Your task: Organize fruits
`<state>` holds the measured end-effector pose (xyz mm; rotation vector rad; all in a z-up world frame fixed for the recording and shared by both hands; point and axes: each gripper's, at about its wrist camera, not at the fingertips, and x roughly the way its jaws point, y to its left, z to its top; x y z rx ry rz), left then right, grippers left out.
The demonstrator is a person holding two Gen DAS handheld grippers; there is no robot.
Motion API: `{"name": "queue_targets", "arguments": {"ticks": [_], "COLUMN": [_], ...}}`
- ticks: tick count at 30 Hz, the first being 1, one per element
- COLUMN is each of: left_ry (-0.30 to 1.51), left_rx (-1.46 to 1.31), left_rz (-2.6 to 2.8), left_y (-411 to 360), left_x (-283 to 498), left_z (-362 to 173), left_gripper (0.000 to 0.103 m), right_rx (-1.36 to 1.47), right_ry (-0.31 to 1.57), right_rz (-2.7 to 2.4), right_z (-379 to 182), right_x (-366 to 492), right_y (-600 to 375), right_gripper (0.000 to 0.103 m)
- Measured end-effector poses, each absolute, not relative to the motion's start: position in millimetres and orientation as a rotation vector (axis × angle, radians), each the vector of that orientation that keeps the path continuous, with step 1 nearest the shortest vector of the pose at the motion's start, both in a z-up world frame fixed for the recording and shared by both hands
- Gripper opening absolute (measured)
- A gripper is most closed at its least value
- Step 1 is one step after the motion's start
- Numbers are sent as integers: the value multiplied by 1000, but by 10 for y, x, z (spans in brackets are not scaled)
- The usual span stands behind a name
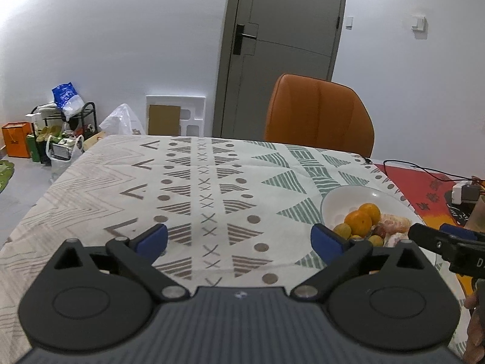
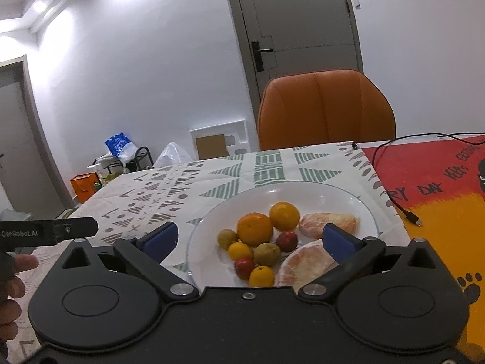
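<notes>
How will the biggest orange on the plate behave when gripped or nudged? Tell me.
The biggest orange looks round, so it would probably roll if nudged, bumping the small fruits touching it. Its skin looks smooth and firm, likely tolerating a moderate squeeze. The shallow plate may barely contain it.

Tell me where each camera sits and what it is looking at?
Left wrist: sits on the left claw, looking across the patterned tablecloth toward the door; its blue fingers and the right claw's tip show.
Right wrist: sits on the right claw, looking down at the plate of fruit; a hand shows.
Both share the plate, orange chair and door.
</notes>
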<state>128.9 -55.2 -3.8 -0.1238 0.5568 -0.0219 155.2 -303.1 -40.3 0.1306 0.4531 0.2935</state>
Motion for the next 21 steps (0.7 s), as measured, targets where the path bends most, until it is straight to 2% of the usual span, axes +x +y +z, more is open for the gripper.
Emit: {"name": "queue_targets", "arguments": {"ticks": [21], "left_ry": [554], "left_rx": [-67], "left_rz": [0], "left_y": [-481], "left_x": [561], "left_z": [93], "left_gripper": [102], "right_rx": [104], "right_ry": [437], "right_rz": [343], "right_z": [-222], "right_x": [841], "right_y": [-2905], "right_gripper": [103]}}
